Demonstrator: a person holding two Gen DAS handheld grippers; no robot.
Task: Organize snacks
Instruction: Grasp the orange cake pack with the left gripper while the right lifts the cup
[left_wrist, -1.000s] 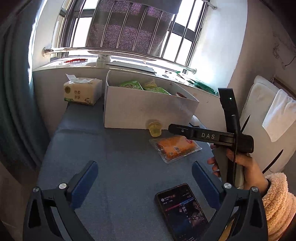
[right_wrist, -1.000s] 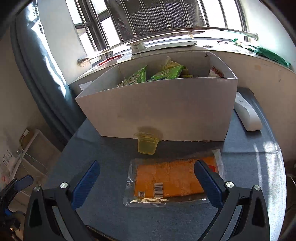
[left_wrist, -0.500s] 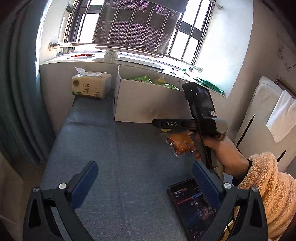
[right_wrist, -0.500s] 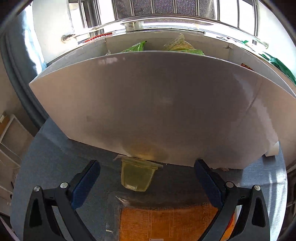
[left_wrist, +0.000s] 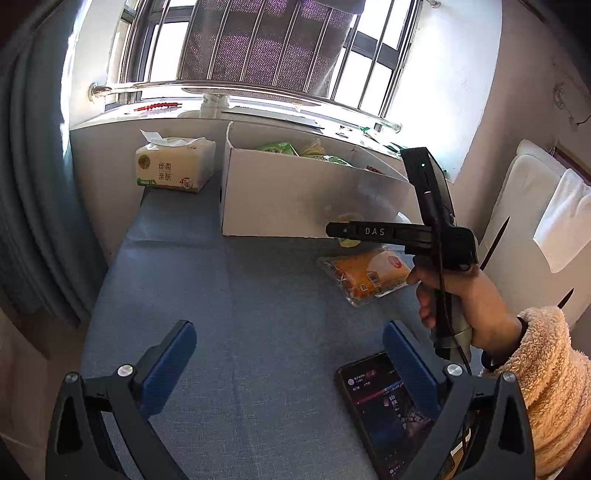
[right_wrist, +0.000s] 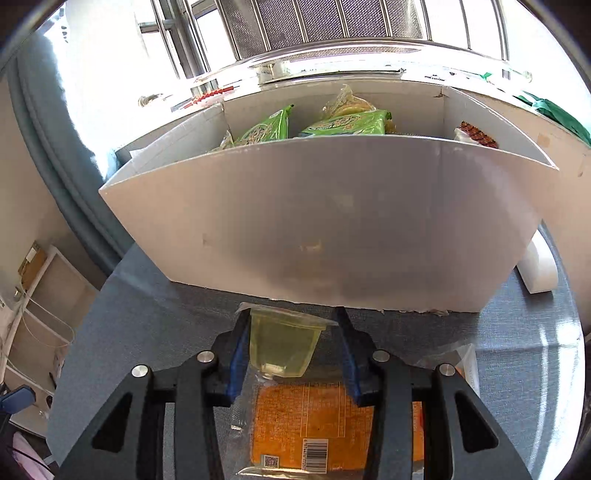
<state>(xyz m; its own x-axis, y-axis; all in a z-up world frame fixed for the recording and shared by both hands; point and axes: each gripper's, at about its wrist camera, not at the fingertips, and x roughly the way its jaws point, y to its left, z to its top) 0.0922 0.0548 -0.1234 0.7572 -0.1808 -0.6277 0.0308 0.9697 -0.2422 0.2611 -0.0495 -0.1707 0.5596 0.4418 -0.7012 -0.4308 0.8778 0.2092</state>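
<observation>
right tongs (right_wrist: 291, 341) flanking jelly cup (right_wrist: 282, 345)

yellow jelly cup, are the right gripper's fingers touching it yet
Cannot tell. In the right wrist view the small translucent yellow jelly cup sits between the right gripper fingers, its lid rim meeting the left one, but firm contact on both sides isn't plain.

a lived-in room of a home, likely a bedroom. a barred window (left_wrist: 280, 55) with a metal rail sits above a wide sill, with a teal curtain (left_wrist: 33, 192) hanging to one side. a soft pack of tissues (left_wrist: 173, 164) and a phone (left_wrist: 388, 406) lie on the blue-cloth table (left_wrist: 251, 332), white cushions (left_wrist: 532, 206) lean by the wall, and a white cardboard box (right_wrist: 325, 221) holds packaged snacks.
</observation>
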